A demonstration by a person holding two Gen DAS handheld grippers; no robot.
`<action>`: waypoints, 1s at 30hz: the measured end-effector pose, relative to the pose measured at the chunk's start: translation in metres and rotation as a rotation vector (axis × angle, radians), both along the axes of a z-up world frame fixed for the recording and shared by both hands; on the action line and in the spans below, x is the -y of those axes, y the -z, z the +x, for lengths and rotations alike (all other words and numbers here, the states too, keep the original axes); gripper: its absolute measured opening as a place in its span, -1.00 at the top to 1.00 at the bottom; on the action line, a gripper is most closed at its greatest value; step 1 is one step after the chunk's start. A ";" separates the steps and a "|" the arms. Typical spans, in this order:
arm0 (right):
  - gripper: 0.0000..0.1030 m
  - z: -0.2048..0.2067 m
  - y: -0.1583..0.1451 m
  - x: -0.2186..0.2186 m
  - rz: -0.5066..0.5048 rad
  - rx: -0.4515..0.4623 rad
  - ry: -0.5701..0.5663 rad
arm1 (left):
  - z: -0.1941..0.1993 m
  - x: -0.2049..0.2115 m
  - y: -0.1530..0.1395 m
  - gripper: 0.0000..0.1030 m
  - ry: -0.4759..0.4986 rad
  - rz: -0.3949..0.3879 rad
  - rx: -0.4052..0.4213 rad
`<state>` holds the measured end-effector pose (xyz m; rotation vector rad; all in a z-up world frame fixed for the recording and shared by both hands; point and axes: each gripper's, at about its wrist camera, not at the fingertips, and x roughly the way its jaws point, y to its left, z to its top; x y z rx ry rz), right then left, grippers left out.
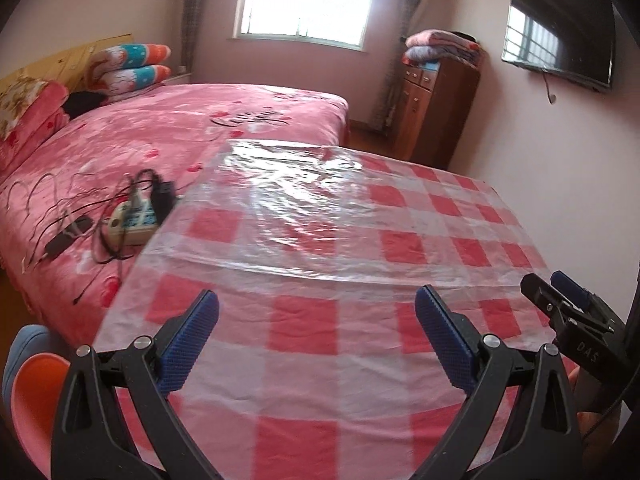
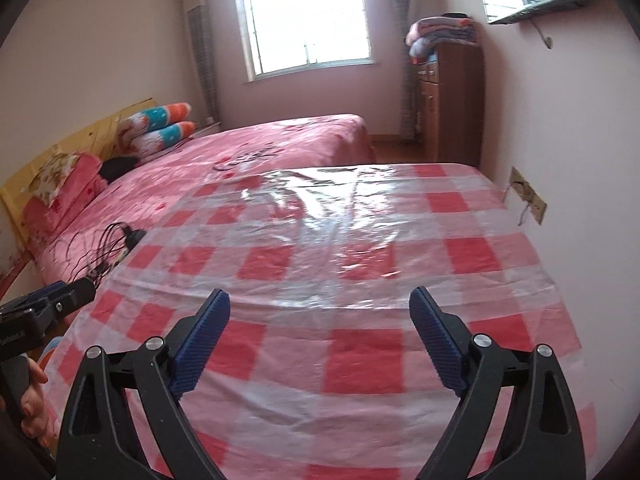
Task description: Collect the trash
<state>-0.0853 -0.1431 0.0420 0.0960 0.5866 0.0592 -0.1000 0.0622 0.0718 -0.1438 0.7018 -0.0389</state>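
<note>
A table under a red-and-white checked plastic cloth [image 1: 340, 340] fills the foreground of both views. I see no loose item lying on the cloth. My left gripper [image 1: 317, 300] hovers over the near part of the table, open, nothing between its blue pads. My right gripper [image 2: 320, 300] is likewise open and empty above the cloth [image 2: 360, 352]. In the left wrist view the right gripper [image 1: 554, 286] shows at the right edge. In the right wrist view the left gripper [image 2: 76, 290] shows at the left edge, with a hand [image 2: 32, 404] under it.
A pink bed [image 1: 200, 128] stands left of and beyond the table, with a power strip and tangled black cables [image 1: 132, 220] on it. A wooden cabinet [image 1: 432, 108] with folded blankets stands far right, by a wall TV [image 1: 560, 40]. An orange-and-blue rounded object [image 1: 36, 392] sits low left.
</note>
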 end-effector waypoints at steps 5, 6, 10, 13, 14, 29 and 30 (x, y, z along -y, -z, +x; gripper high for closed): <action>-0.75 0.001 0.002 0.023 -0.009 0.000 0.051 | 0.014 0.025 0.004 -0.92 0.034 0.005 -0.031; -0.75 0.001 0.003 0.028 -0.005 0.001 0.057 | 0.017 0.029 0.005 -0.92 0.037 0.008 -0.032; -0.75 -0.001 0.002 0.038 -0.009 0.007 0.080 | 0.026 0.043 0.007 -0.92 0.051 0.011 -0.043; -0.80 -0.003 0.002 0.044 -0.015 0.013 0.101 | 0.031 0.053 0.008 -0.92 0.061 0.015 -0.046; -0.80 -0.003 0.002 0.047 -0.013 0.013 0.106 | 0.033 0.058 0.009 -0.92 0.064 0.022 -0.045; -0.80 -0.003 0.005 0.062 -0.026 0.011 0.139 | 0.044 0.085 0.020 -0.92 0.082 0.062 -0.074; -0.80 -0.004 0.005 0.062 -0.025 0.011 0.139 | 0.045 0.084 0.020 -0.92 0.081 0.060 -0.076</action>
